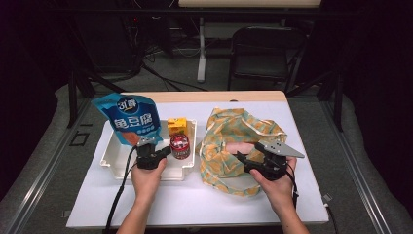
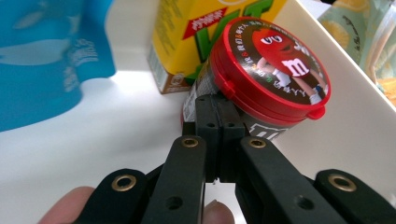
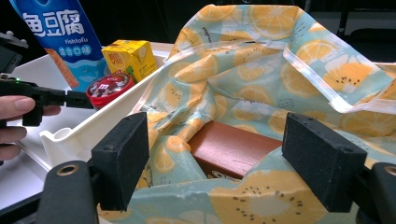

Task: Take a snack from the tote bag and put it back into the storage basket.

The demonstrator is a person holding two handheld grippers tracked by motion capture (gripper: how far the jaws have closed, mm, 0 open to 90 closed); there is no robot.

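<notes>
We have the left gripper [image 1: 164,152] down inside the white tray [image 1: 113,163] on the left half of the bench [image 1: 195,204], its fingers [image 2: 212,122] clenched together with nothing between them, tips right against the side of the red-lidded candy tub [image 1: 180,145]. In the left gripper view the pads meet flat just below the tub's lid [image 2: 273,65], touching or nearly so. We judge that with the fingers shut it can only nudge the tub or line up on it, not lift it.

The tub stands near the tray's right wall, tilted in the left gripper view, though the camera's own angle may account for that. Just behind it is the yellow drink carton [image 1: 177,126], and the blue fish tofu pouch [image 1: 129,119] stands upright at the tray's far left corner.

Over on the right half, the right gripper [image 1: 246,161] is at the mouth of the lemon-print bag [image 1: 229,131], fingers [image 3: 122,158] released and spread wide, one to each side of the opening. That looks to us like readiness to hold the mouth wide for loading. A brown box [image 3: 229,149] already lies inside; its front edge is covered by the fabric, and its label is unreadable. The tub's base is hidden behind the left fingers.
</notes>
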